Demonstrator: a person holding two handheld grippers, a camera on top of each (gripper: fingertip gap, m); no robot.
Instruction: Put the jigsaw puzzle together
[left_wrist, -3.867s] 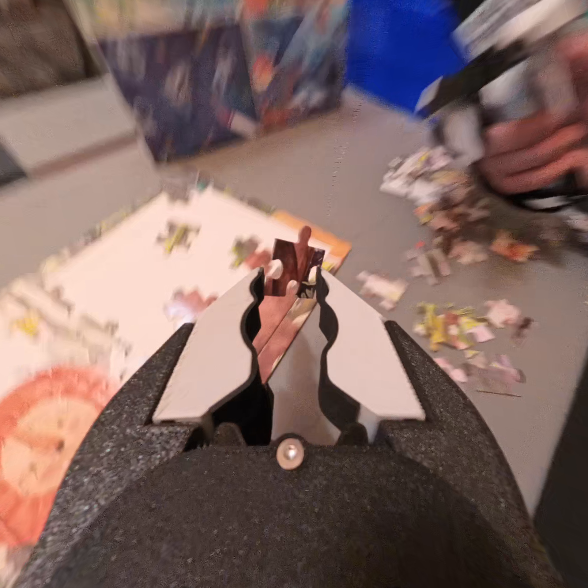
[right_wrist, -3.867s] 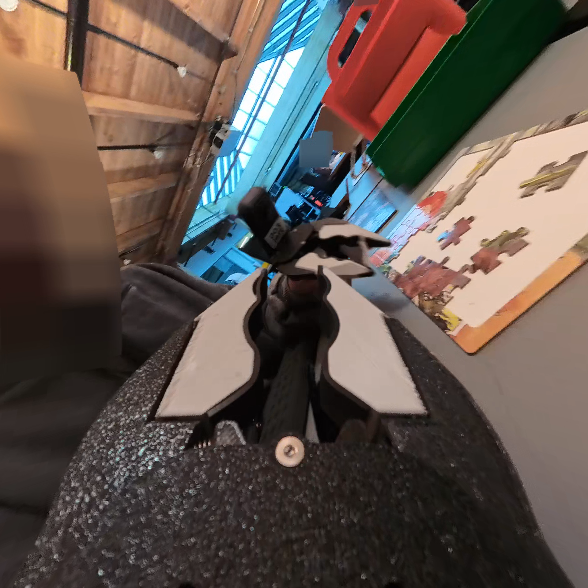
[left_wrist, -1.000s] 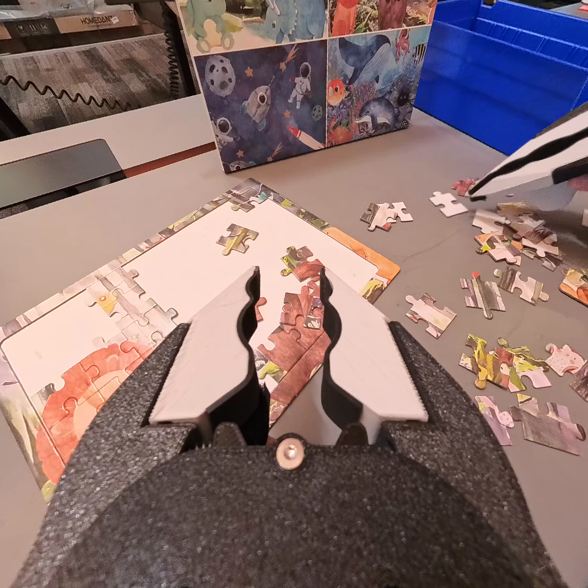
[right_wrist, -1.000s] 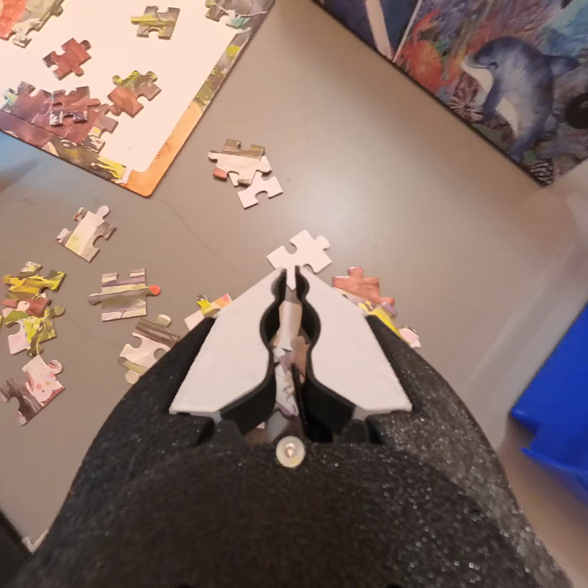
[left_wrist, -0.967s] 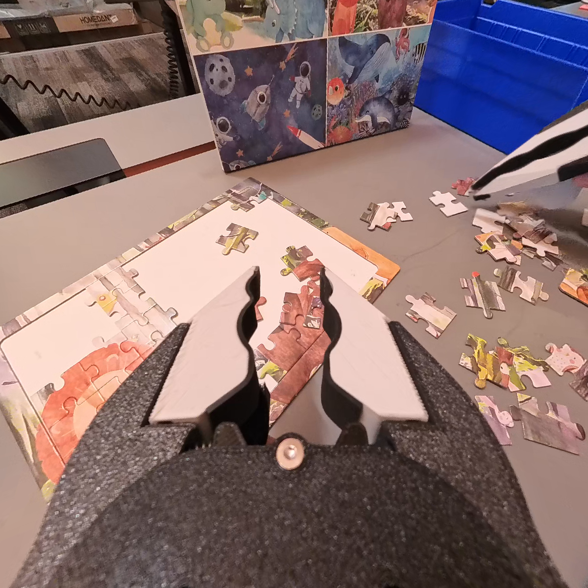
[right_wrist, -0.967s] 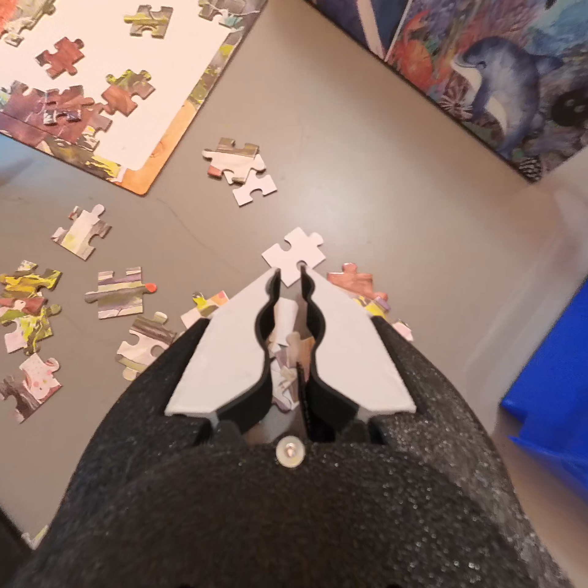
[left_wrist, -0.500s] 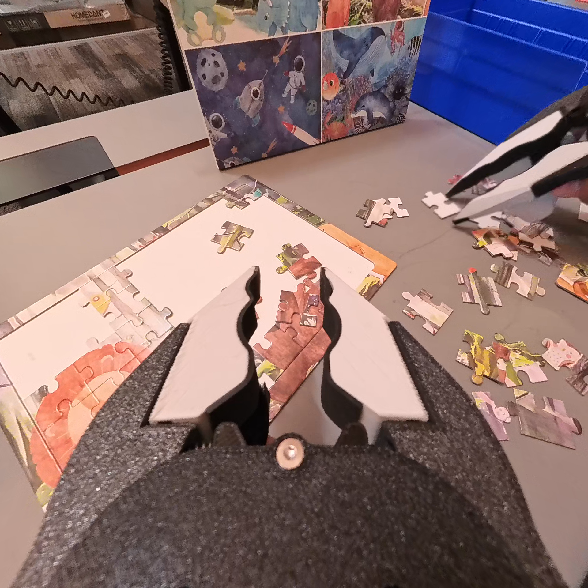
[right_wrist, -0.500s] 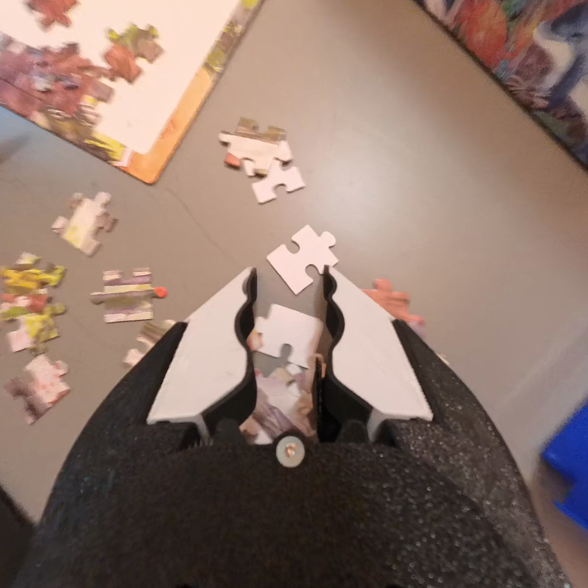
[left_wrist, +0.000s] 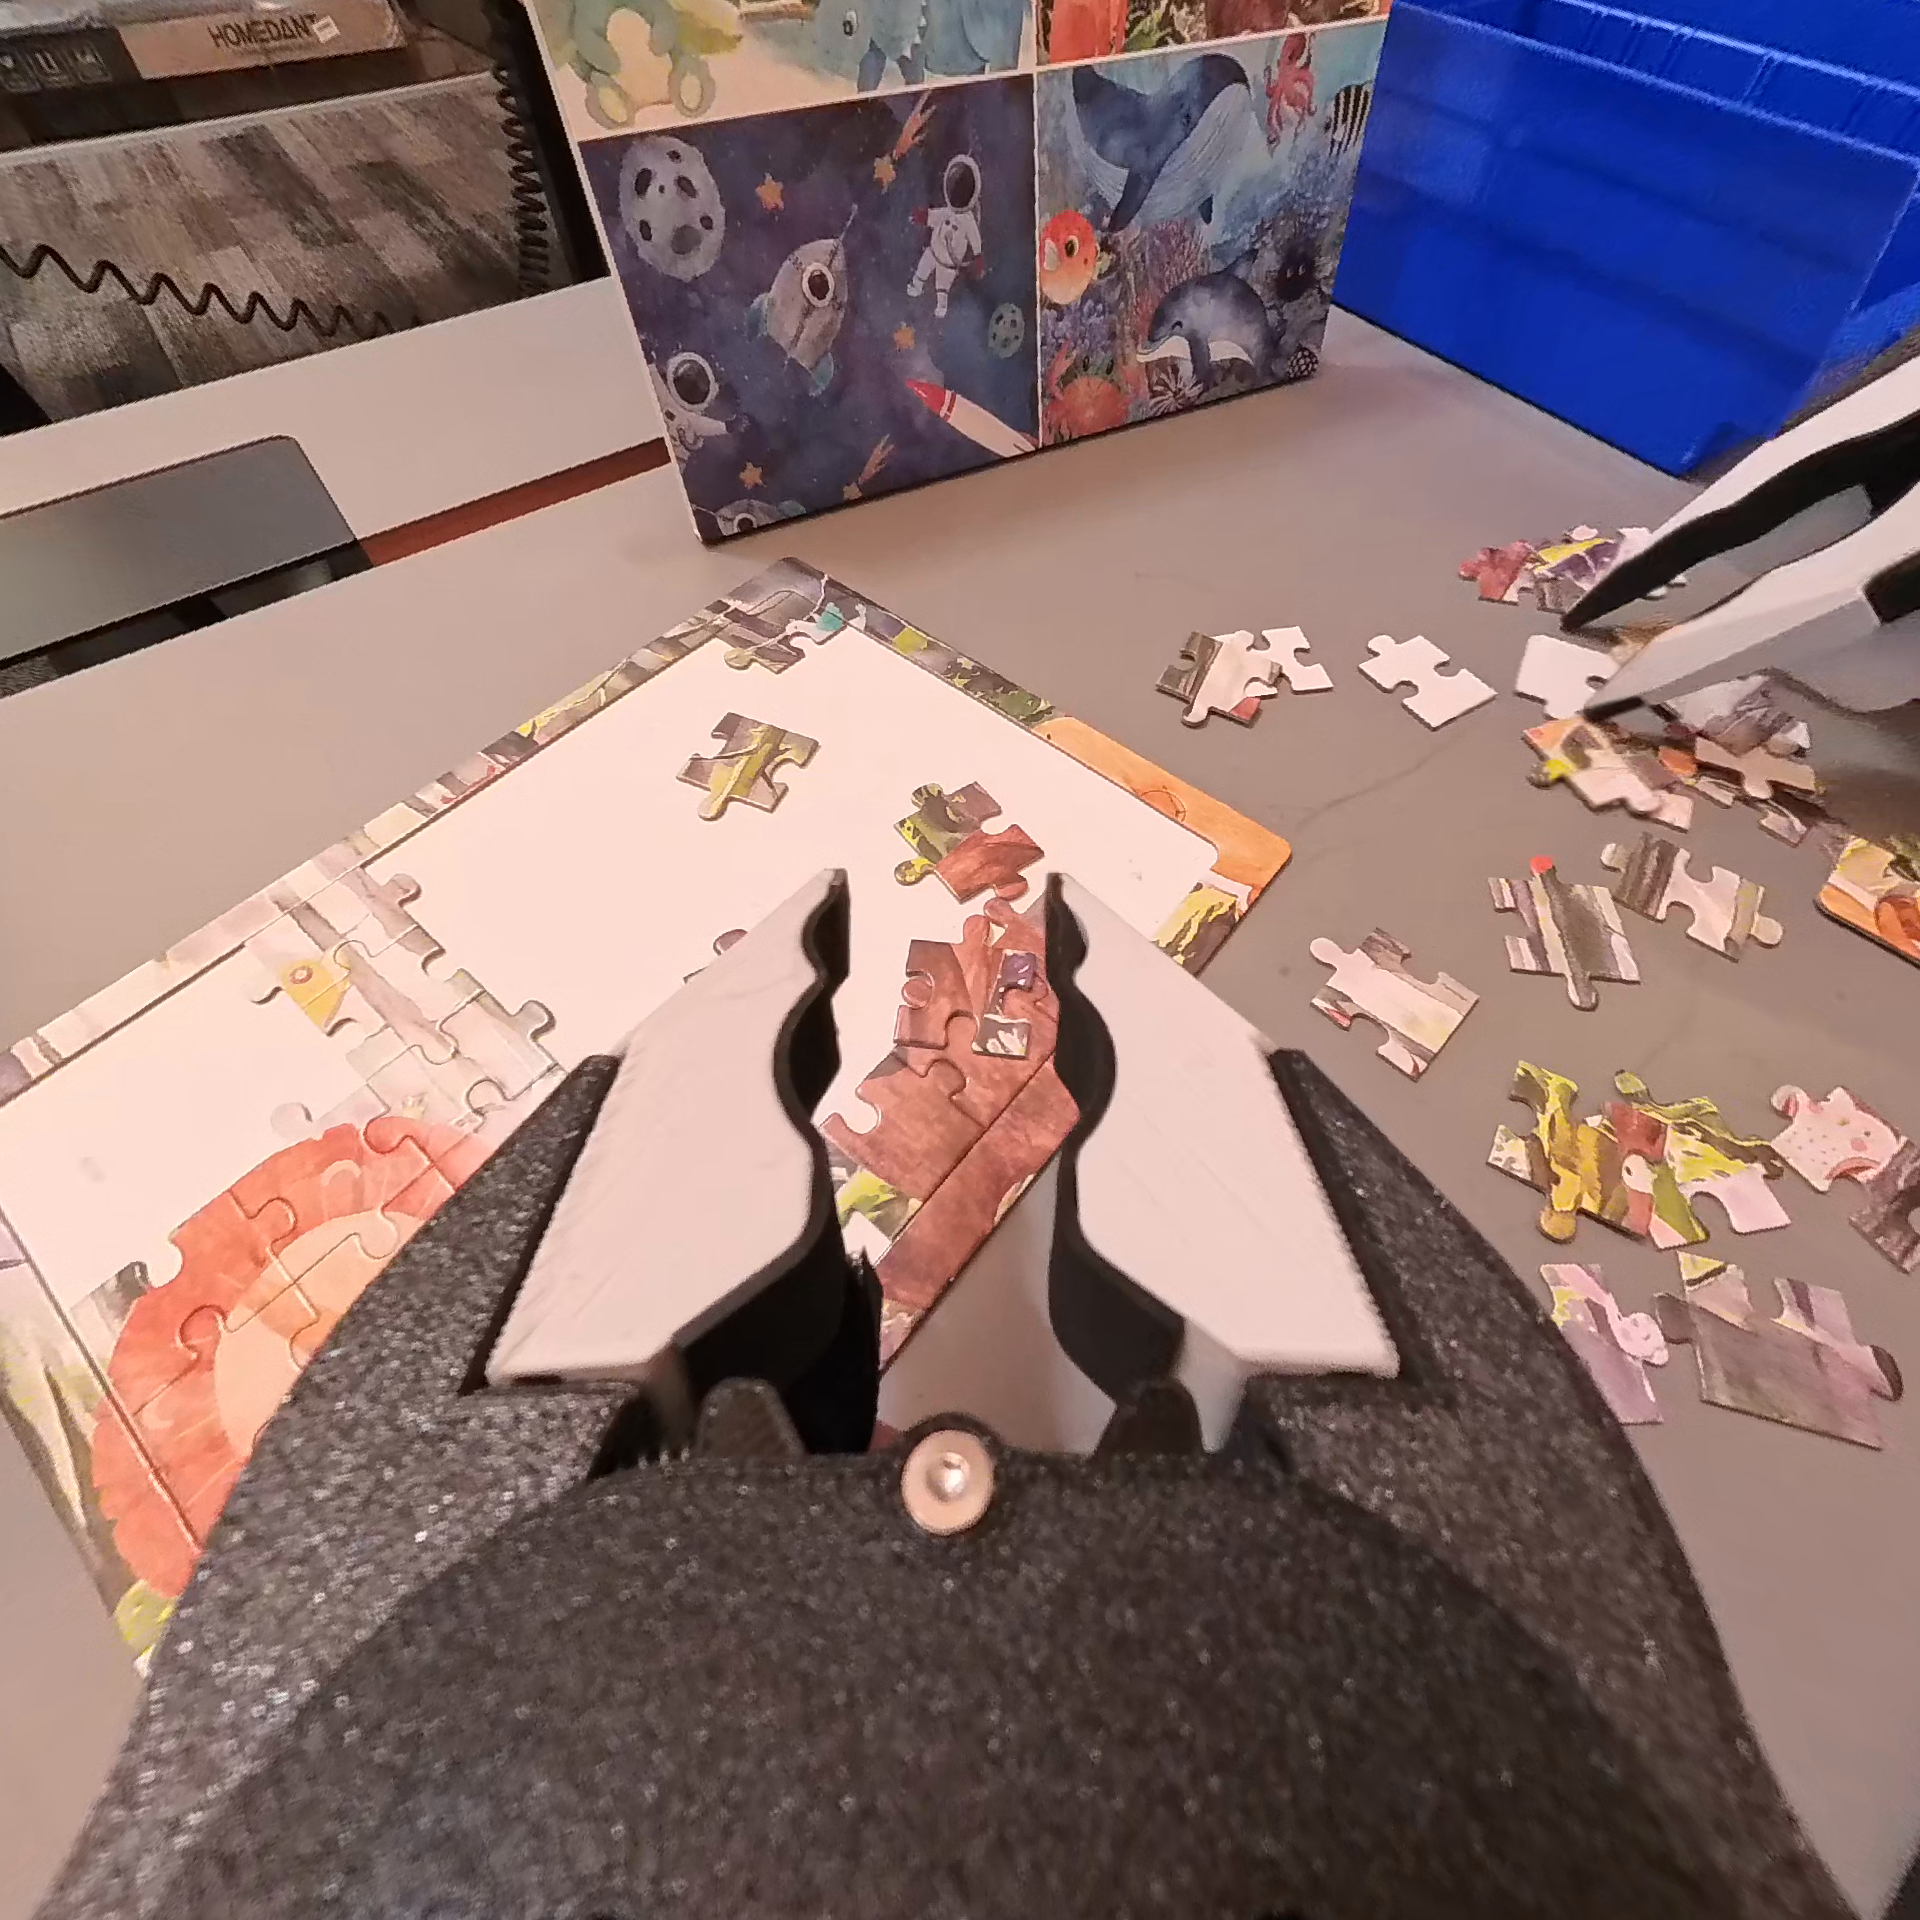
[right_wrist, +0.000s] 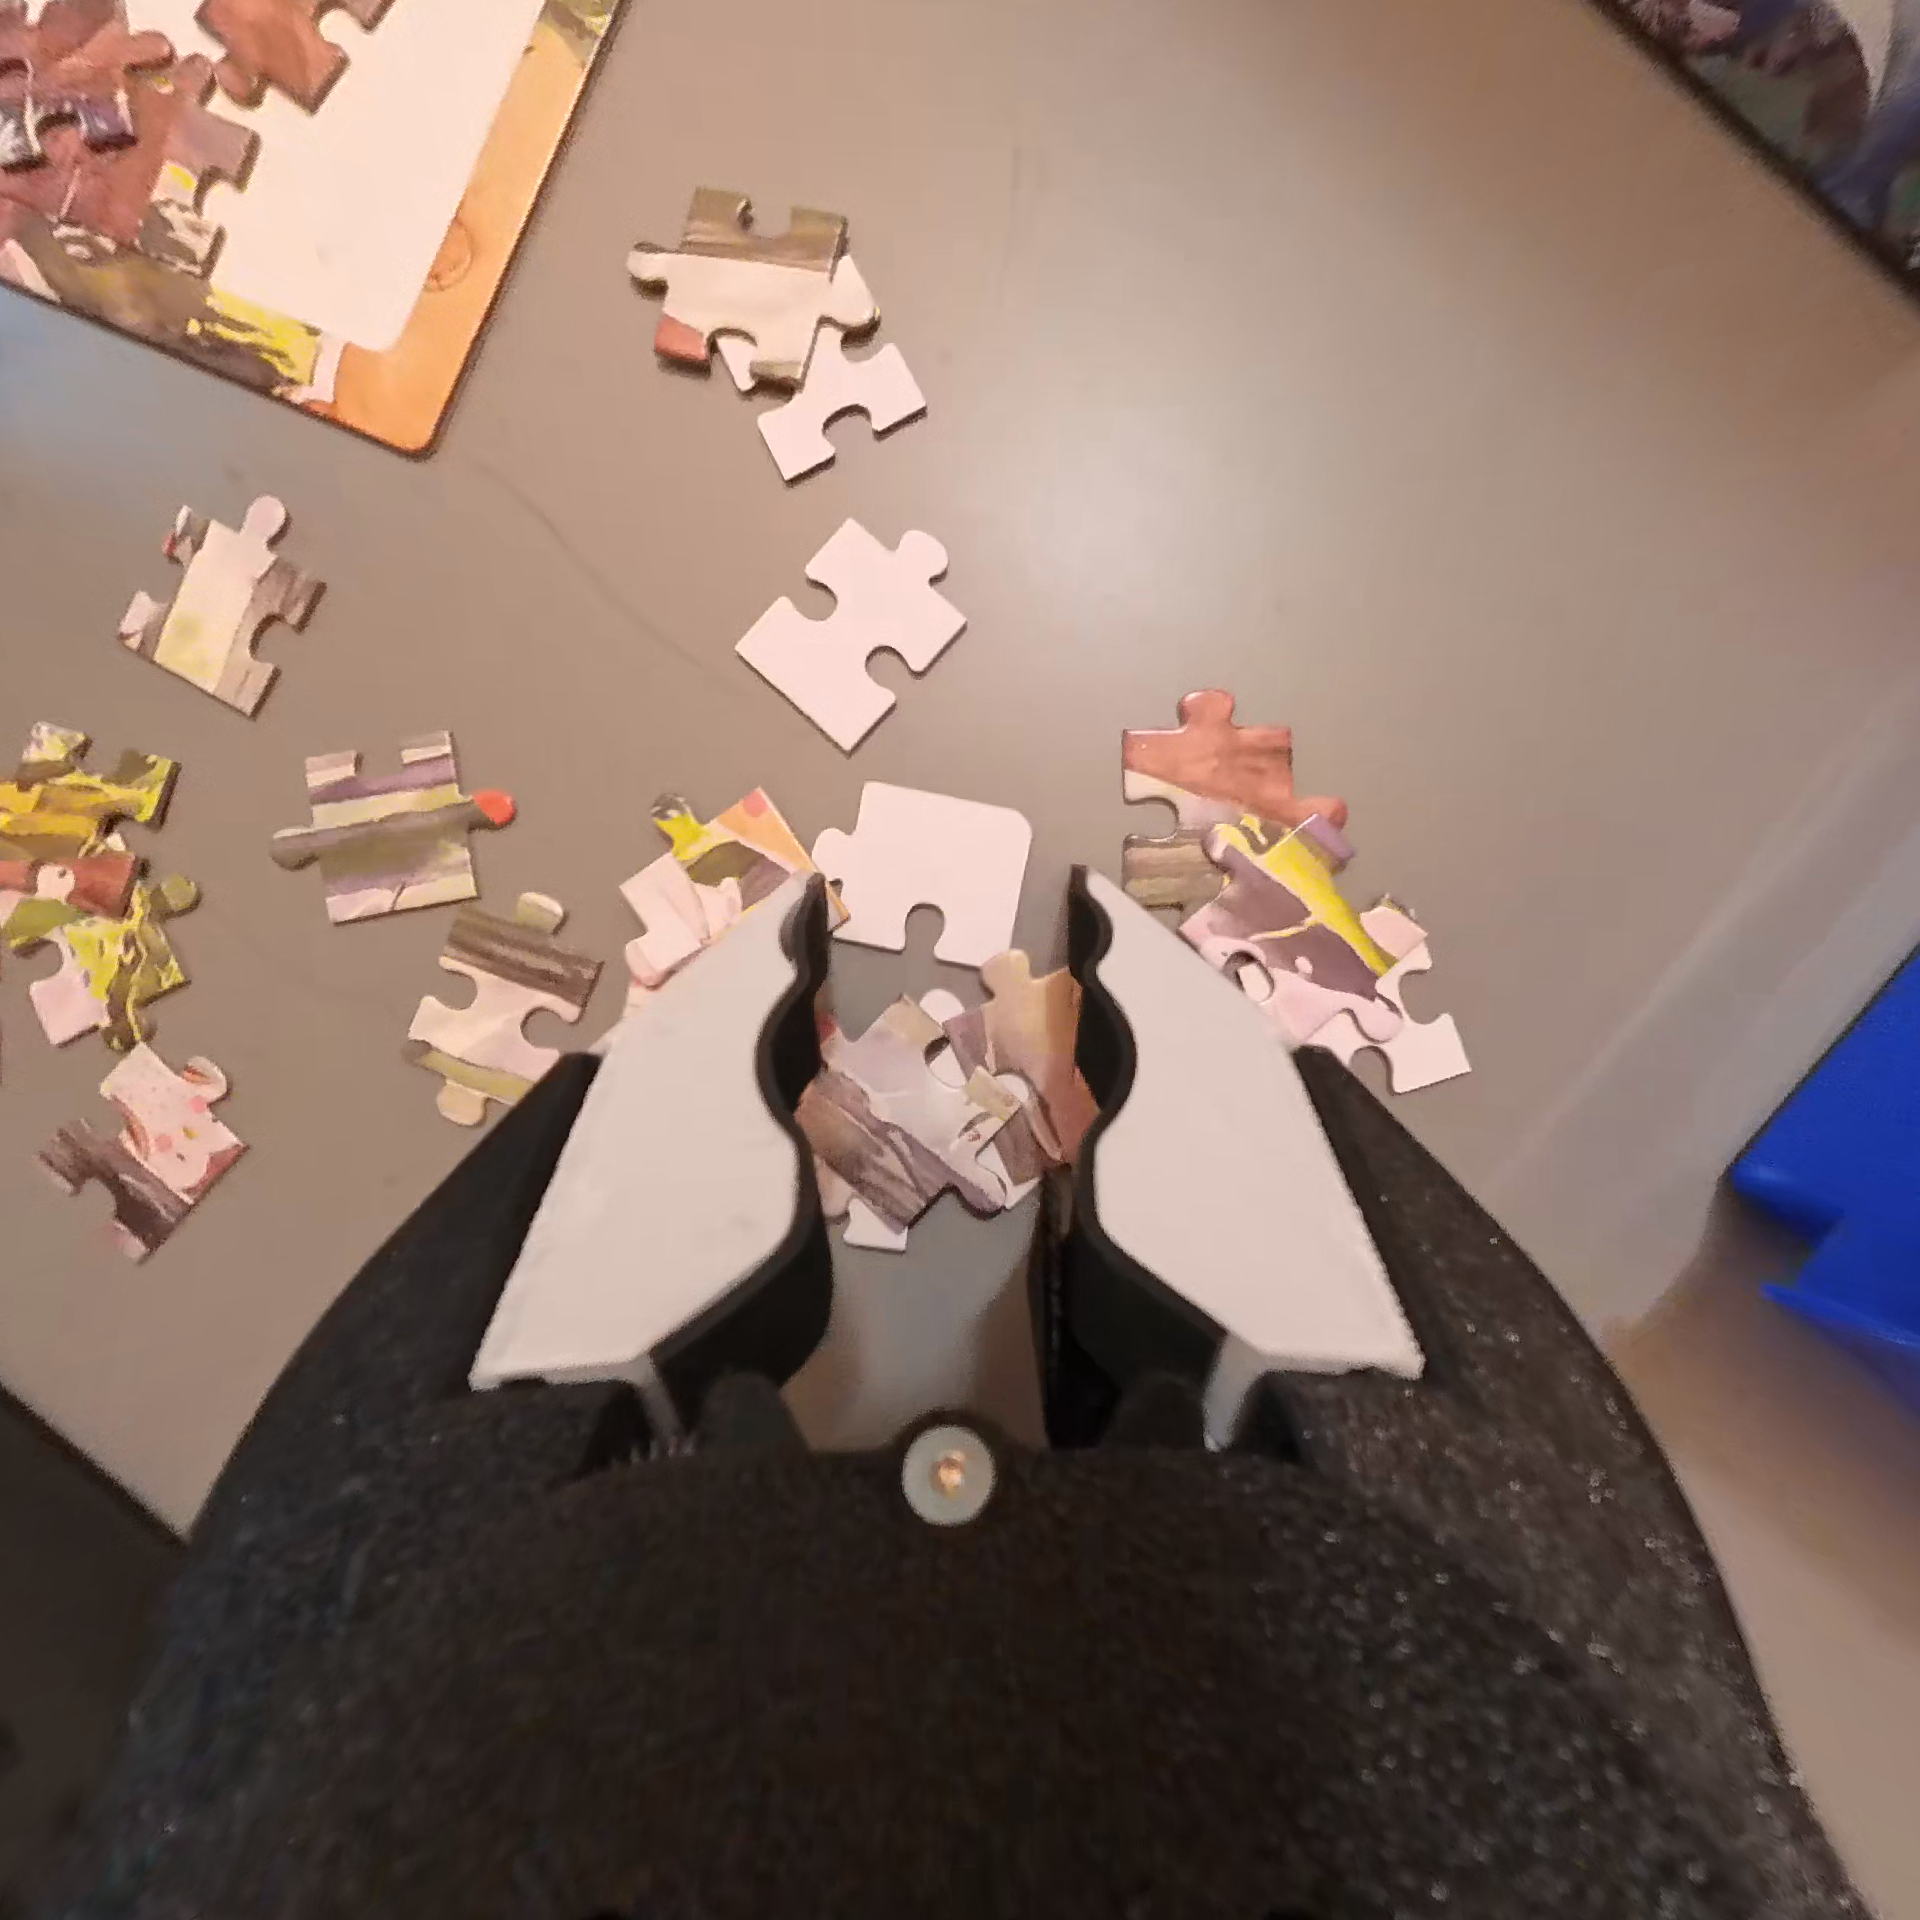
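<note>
We are picking a new piece: our right gripper (right_wrist: 945, 899) is spread over the white piece (right_wrist: 928, 868) right of the board (left_wrist: 644, 831), our left gripper (left_wrist: 945, 899) spread and empty over that board, so next we pinch it.

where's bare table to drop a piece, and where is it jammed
Bare grey table lies between the picture box and the puzzle board, running right toward the blue bin. The board's white middle is also open. It is crowded with loose pieces under the right gripper, whose jaws are open.
</note>
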